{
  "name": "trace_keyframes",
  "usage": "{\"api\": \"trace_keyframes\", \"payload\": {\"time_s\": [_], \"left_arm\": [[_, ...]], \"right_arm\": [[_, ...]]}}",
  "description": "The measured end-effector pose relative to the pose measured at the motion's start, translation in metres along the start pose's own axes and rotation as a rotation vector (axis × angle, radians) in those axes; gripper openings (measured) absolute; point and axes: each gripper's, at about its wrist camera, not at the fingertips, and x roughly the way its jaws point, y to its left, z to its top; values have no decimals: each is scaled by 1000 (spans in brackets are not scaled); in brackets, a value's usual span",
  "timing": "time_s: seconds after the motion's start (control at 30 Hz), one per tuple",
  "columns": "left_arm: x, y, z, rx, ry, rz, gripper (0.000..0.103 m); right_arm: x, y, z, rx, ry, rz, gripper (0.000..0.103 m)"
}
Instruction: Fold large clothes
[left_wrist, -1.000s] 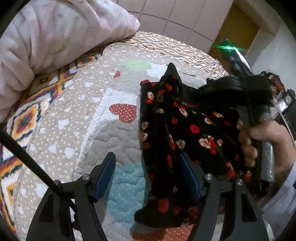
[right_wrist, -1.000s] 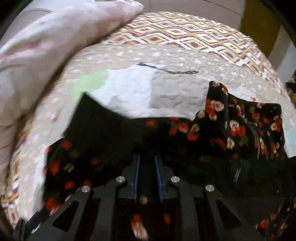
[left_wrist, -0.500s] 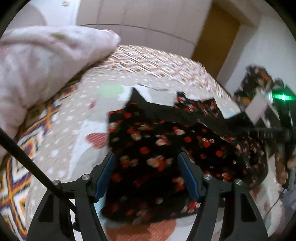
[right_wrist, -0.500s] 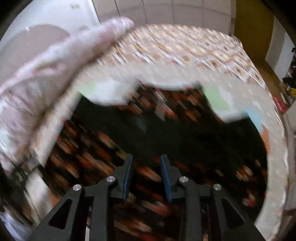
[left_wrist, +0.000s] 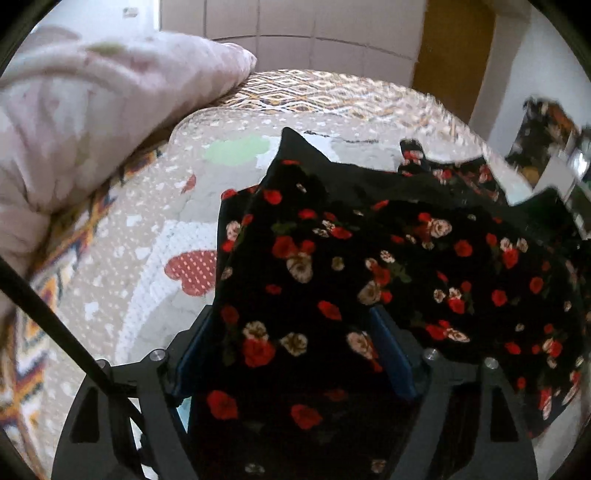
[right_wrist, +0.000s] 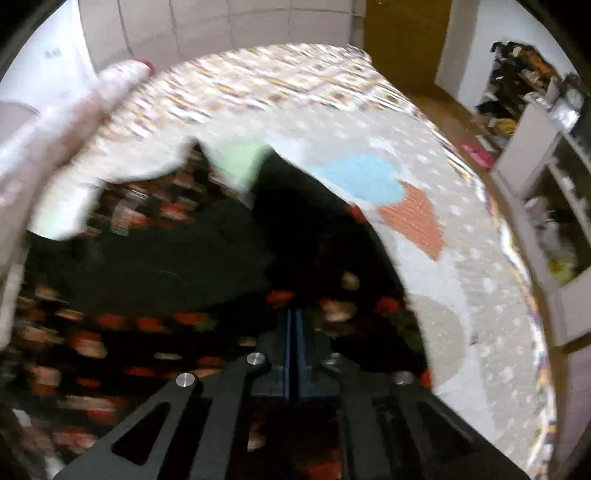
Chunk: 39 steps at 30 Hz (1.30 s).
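Quilted patchwork covered the bed (left_wrist: 140, 236), and the black floral garment (left_wrist: 332, 258) lay spread across it, partly doubled over, probably mid-fold. A pink duvet (left_wrist: 92, 110) sat bunched off to the side. The left tongs (left_wrist: 291, 354) had just been widening, released, cloth loose between them. The right tongs (right_wrist: 293, 354) had just been clenching; whether they pinched fabric, I couldn't tell.

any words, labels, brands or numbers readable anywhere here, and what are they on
None can be read.
White wall, upper left of the right wrist view: a faint grey mark, too blurred to read.
Cluttered white shelf unit at right: items too small and blurred for any label.
Black floral-print garment and quilted heart-patterned bedspread: pattern only, no text.
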Motion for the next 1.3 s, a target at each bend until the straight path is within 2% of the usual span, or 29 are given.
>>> {"api": "trace_keyframes", "payload": {"time_s": [0.03, 0.07, 0.1, 0.13, 0.17, 0.23, 0.3, 0.33, 0.37, 0.4, 0.43, 0.6, 0.73, 0.8, 0.87, 1.0, 1.07, 1.17, 1.3], "left_arm": [[1, 3, -2, -22, -8, -12, 84], [1, 6, -4, -44, -16, -24, 86], [2, 9, -7, -68, -27, -40, 87], [2, 10, -8, -78, -31, -47, 87], [3, 11, -9, -86, -35, -53, 87], [3, 11, -10, -90, -44, -55, 88], [3, 11, -12, -91, -53, -58, 88], [3, 12, -12, -93, -56, -60, 88], [2, 12, -13, -95, -58, -63, 88], [3, 13, -13, -99, -58, -67, 88], [3, 13, -13, -102, -58, -69, 88], [3, 13, -13, -105, -63, -69, 89], [3, 11, -13, -99, -67, -56, 90], [2, 11, -13, -97, -68, -52, 90], [2, 11, -13, -97, -68, -52, 90], [2, 11, -13, -95, -68, -41, 92], [1, 10, -14, -92, -70, -30, 92], [0, 7, -13, -79, -75, -6, 92], [-3, 1, -13, -56, -85, 33, 92]], "right_arm": [[-5, 16, 3, -23, 5, 77, 23], [-6, 30, 4, -44, 16, 124, 31], [-5, 47, 6, -76, 27, 163, 43], [-1, 68, 7, -123, 44, 191, 49], [5, 83, 9, -161, 59, 202, 51], [26, 119, 6, -240, 97, 169, 56], [53, 139, 4, -252, 135, 96, 56], [64, 142, 5, -241, 152, 85, 56], [73, 143, 3, -237, 167, 73, 51], [77, 147, 1, -252, 165, 31, 23], [75, 151, 1, -266, 160, 12, 3], [70, 154, 21, -269, 113, -92, 2], [85, 149, 44, -237, 81, -198, 0], [97, 144, 46, -209, 122, -189, 0], [88, 138, 47, -180, 90, -154, 0], [30, 118, 40, -130, -4, -20, 0], [13, 110, 31, -141, -4, 25, 0], [4, 81, 7, -143, 35, 18, 1], [15, 20, -20, -78, 87, -100, 1]]}}
